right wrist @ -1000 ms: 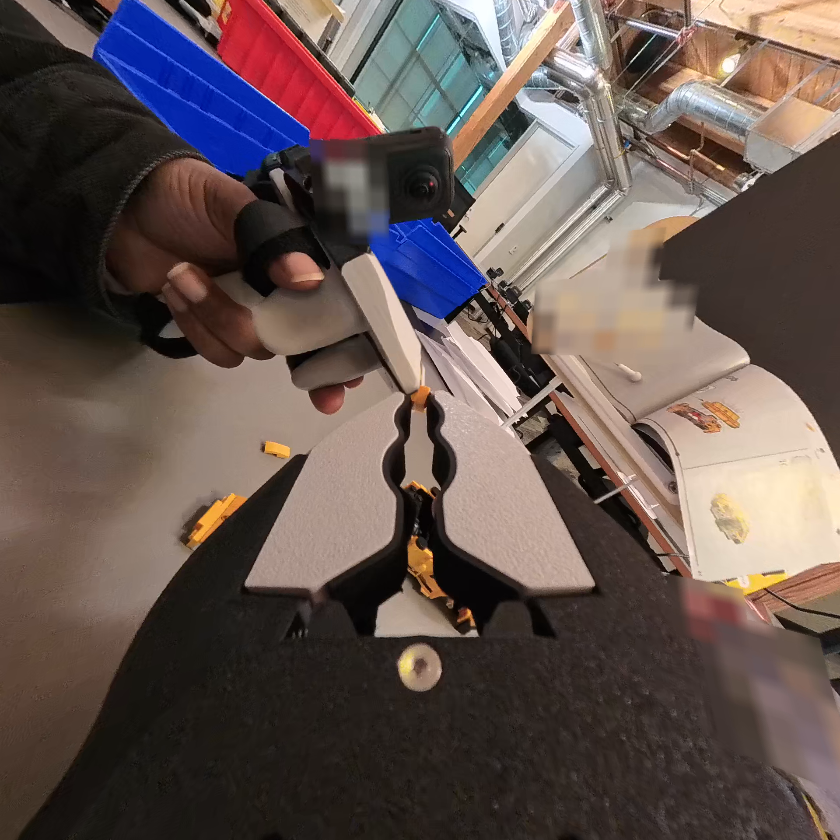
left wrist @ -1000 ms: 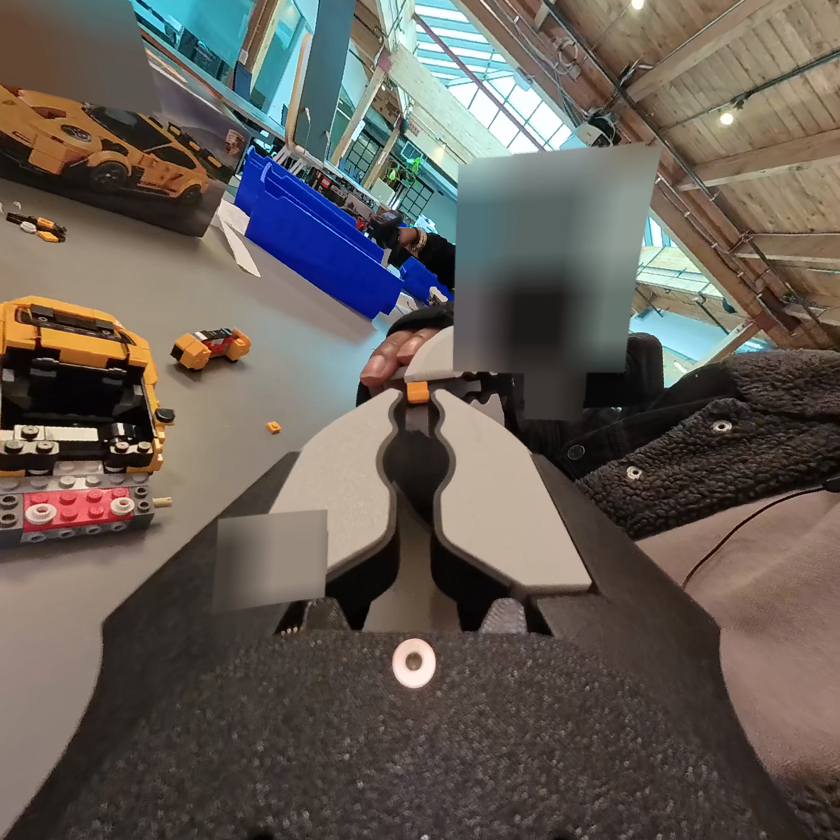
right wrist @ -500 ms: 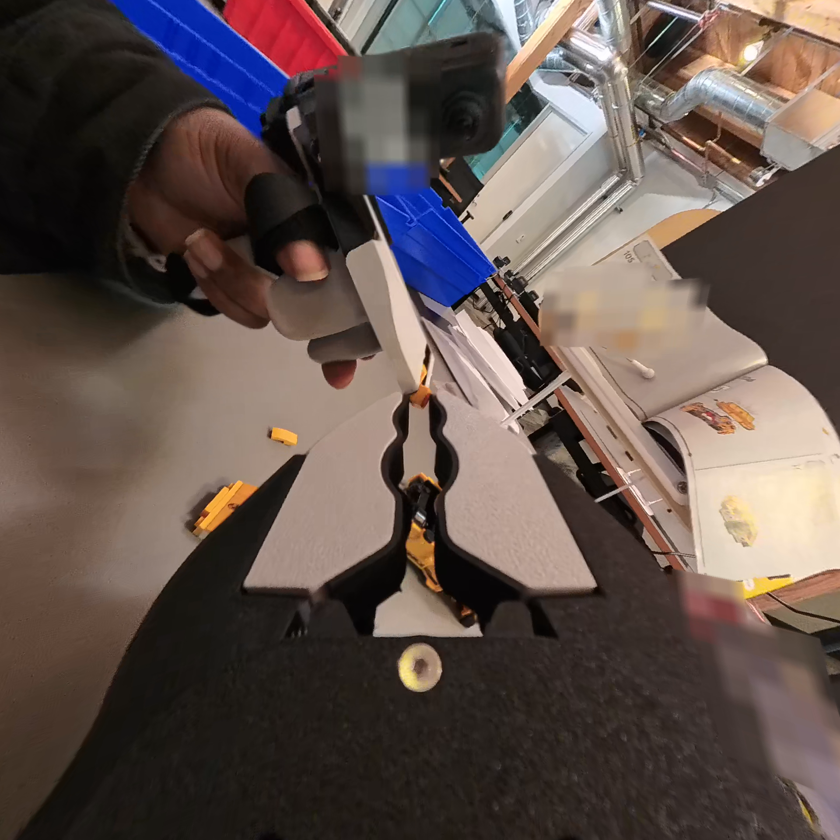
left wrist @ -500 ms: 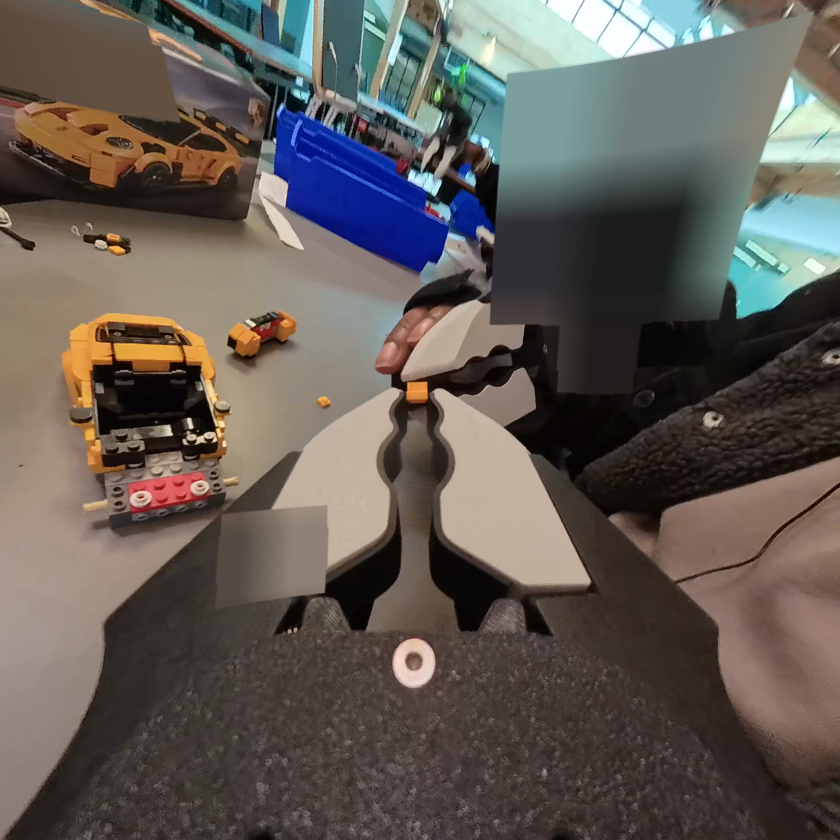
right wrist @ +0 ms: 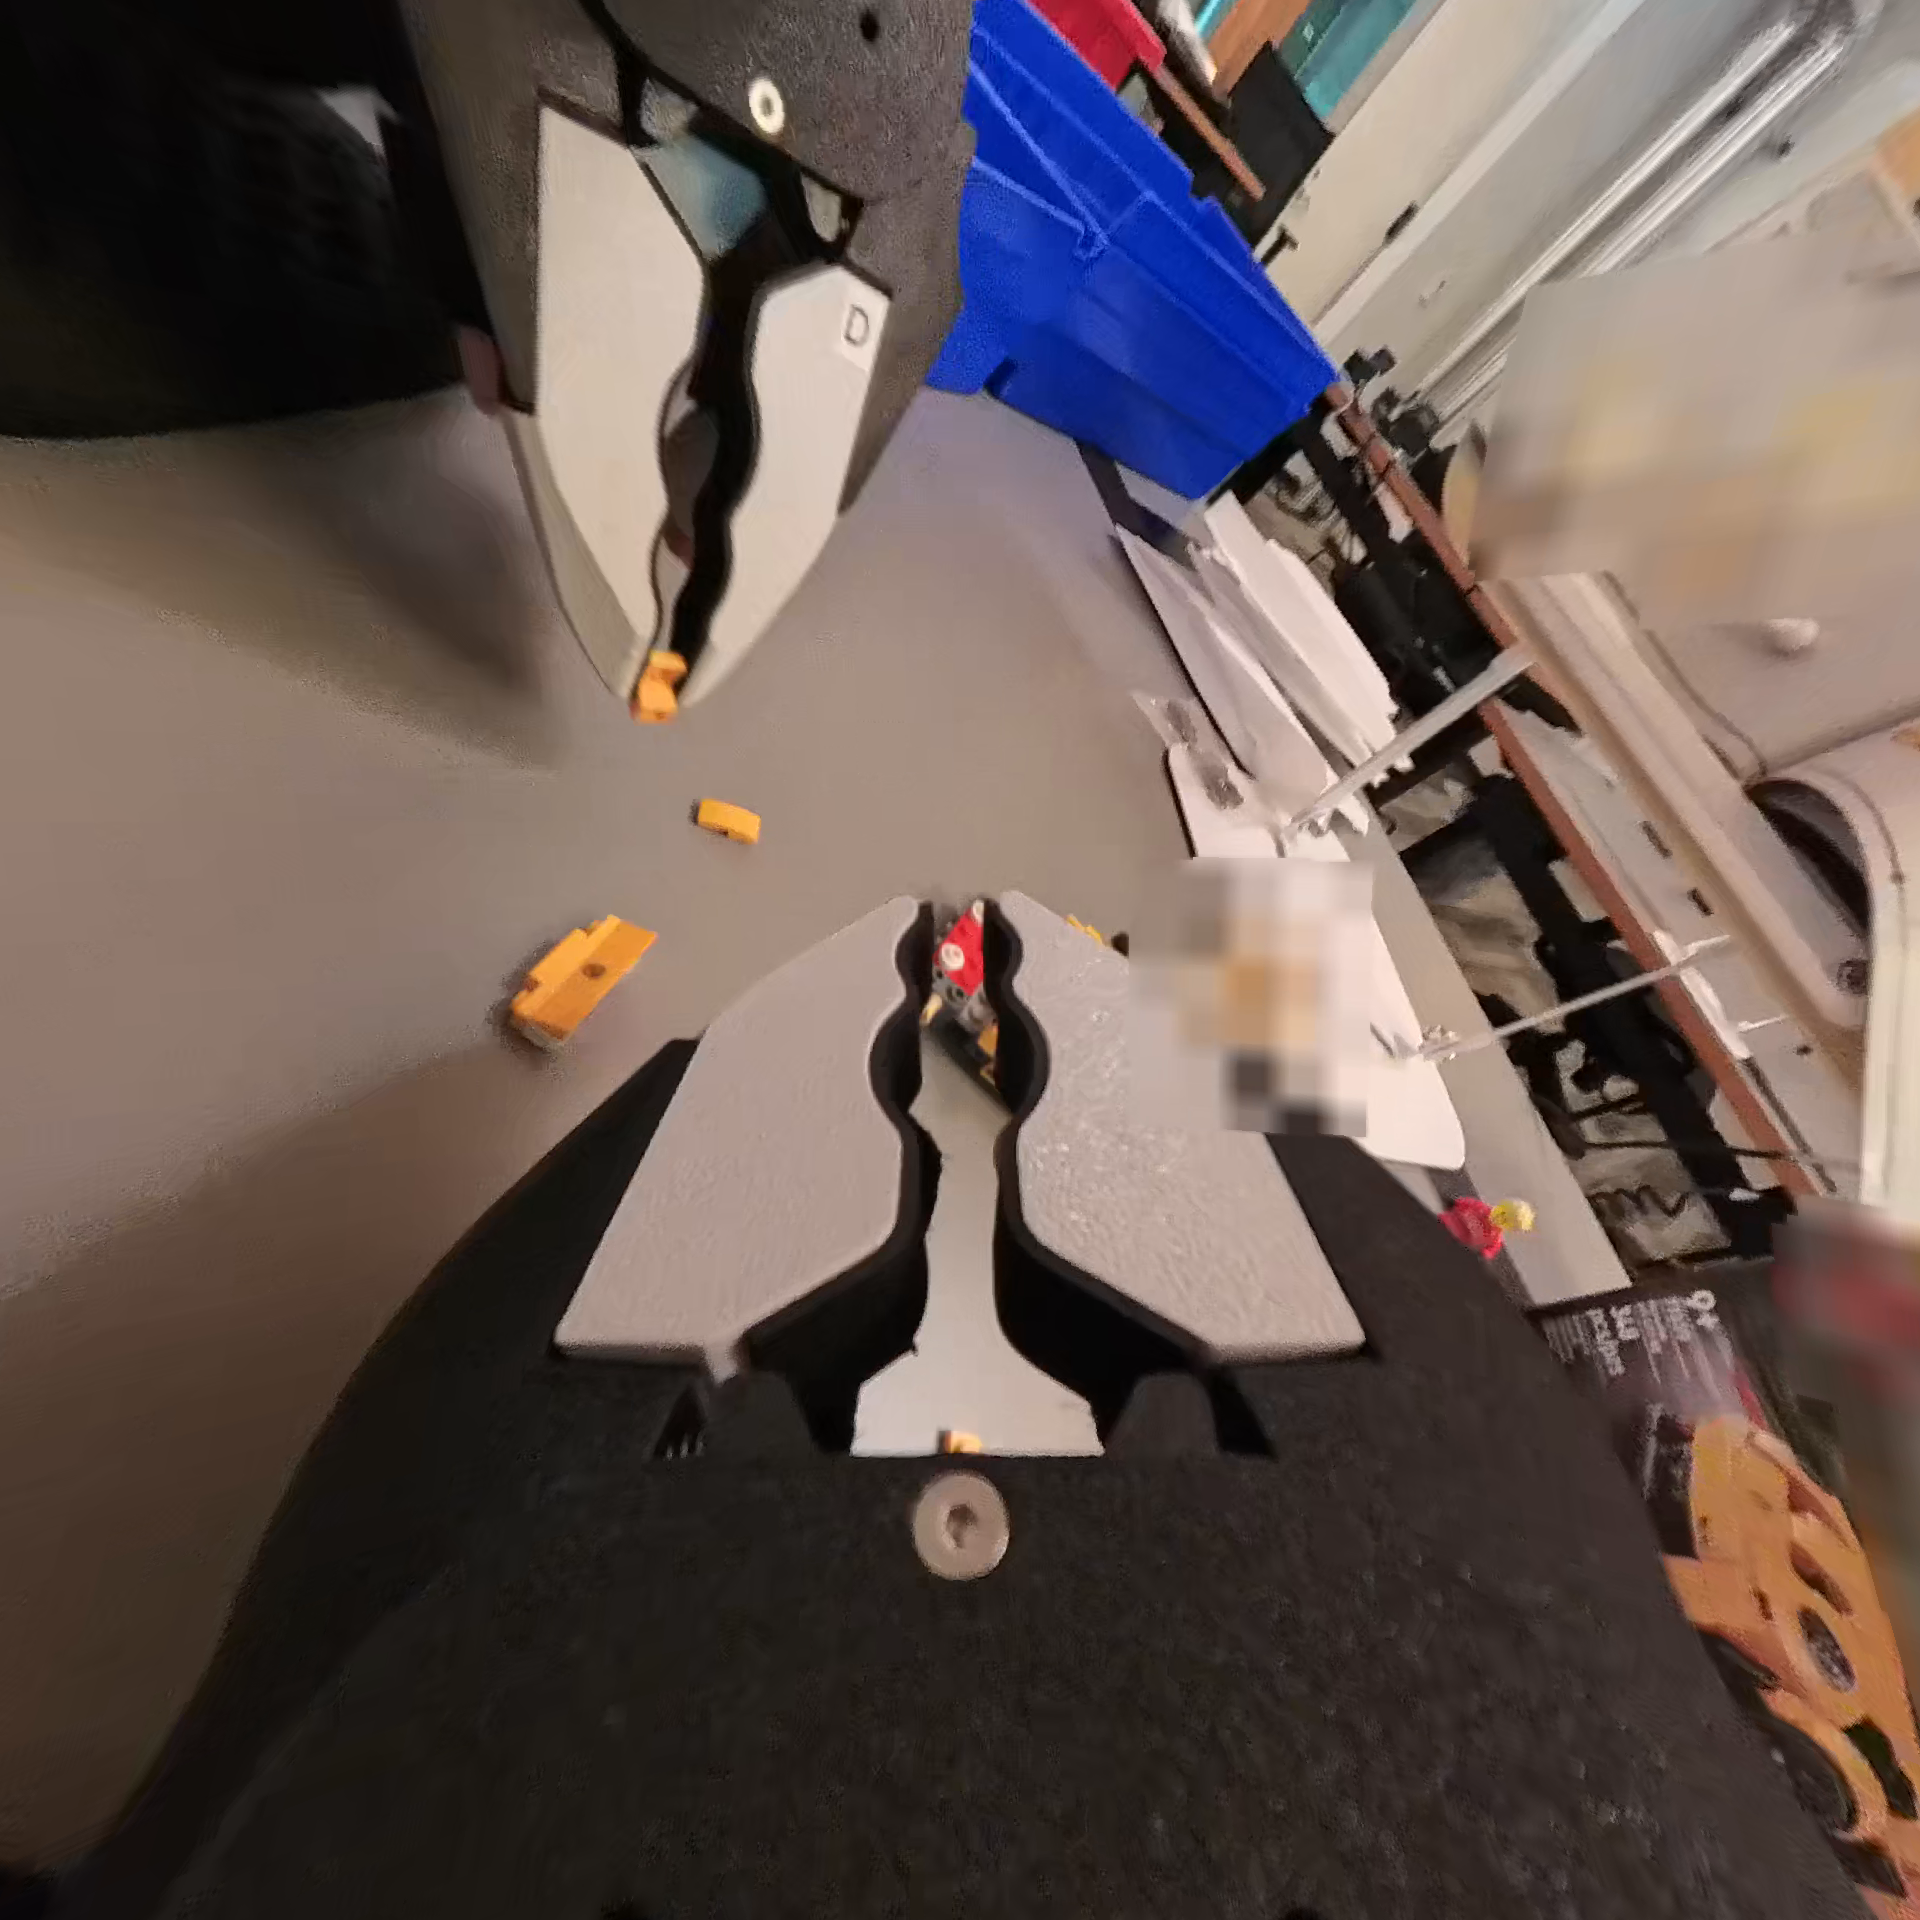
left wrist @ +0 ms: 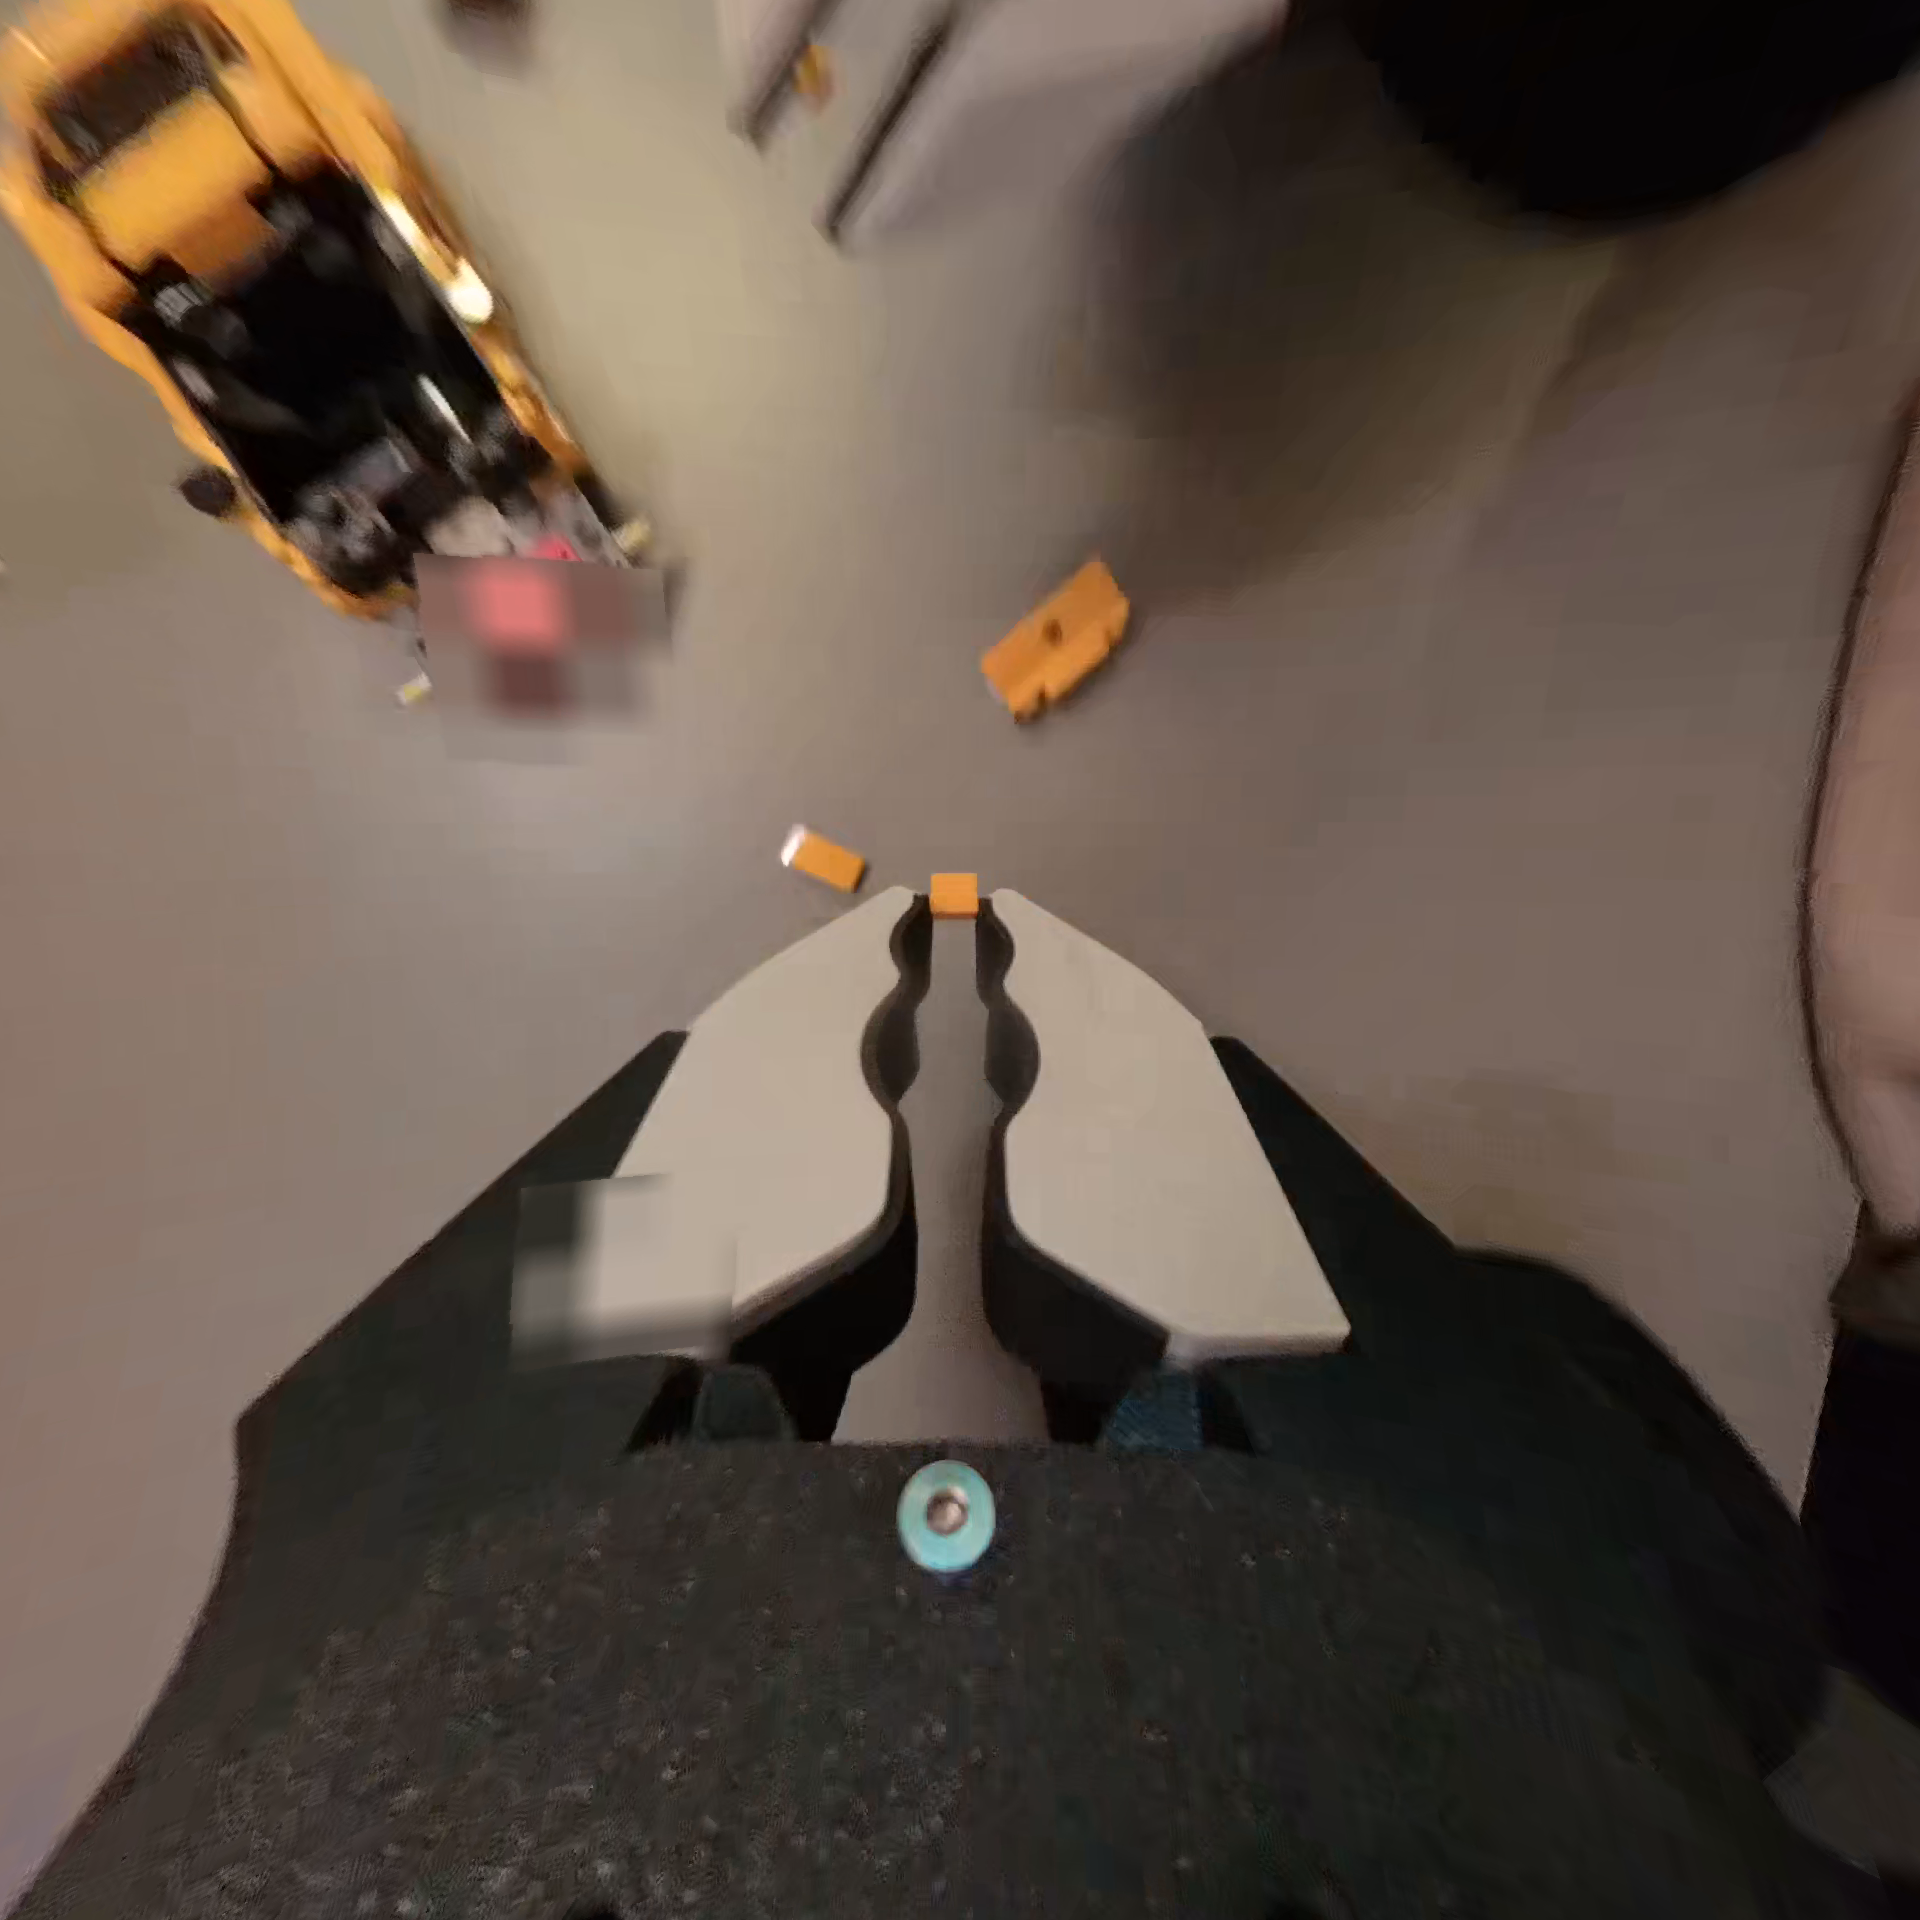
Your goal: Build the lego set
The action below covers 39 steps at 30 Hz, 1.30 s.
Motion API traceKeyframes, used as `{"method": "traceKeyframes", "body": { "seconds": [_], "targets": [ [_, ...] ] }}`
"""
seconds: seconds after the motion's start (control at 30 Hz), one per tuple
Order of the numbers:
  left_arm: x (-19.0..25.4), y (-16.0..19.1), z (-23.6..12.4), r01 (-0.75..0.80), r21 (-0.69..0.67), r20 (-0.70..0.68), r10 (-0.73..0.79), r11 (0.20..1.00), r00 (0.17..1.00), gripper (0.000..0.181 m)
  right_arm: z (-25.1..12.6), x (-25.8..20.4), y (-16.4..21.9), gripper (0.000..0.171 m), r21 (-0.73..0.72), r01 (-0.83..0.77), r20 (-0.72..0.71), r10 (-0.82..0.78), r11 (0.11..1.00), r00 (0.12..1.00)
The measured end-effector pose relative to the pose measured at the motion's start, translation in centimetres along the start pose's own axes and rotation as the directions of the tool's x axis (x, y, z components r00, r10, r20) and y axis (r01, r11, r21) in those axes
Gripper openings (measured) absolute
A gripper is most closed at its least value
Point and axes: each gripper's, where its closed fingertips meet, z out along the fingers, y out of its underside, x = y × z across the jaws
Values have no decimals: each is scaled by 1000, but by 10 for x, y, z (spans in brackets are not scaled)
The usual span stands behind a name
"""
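Above grey table point(left wrist: 312, 987), left gripper point(left wrist: 954, 896) angled down, small orange brick point(left wrist: 954, 895) pinched

This looks like a big workshop. A wide grey bench point(right wrist: 260, 831) holds loose toy bricks. Blue storage bins point(right wrist: 1101, 301) and a red one point(right wrist: 1101, 26) stand at its far end. Past the edge are metal rails point(right wrist: 1621, 935) and pale walls, and white paper sheets point(right wrist: 1278, 665) lie nearby.
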Motion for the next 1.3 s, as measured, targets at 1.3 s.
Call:
{"method": "traceKeyframes", "body": {
  "seconds": [1.3],
  "targets": [
    [-29, 0, 34, 211, -100, -91, -220, 972, 971, 21, -70, 34, 107, 9, -377, -351, 29, 390, 857, 920]
  ]
}}
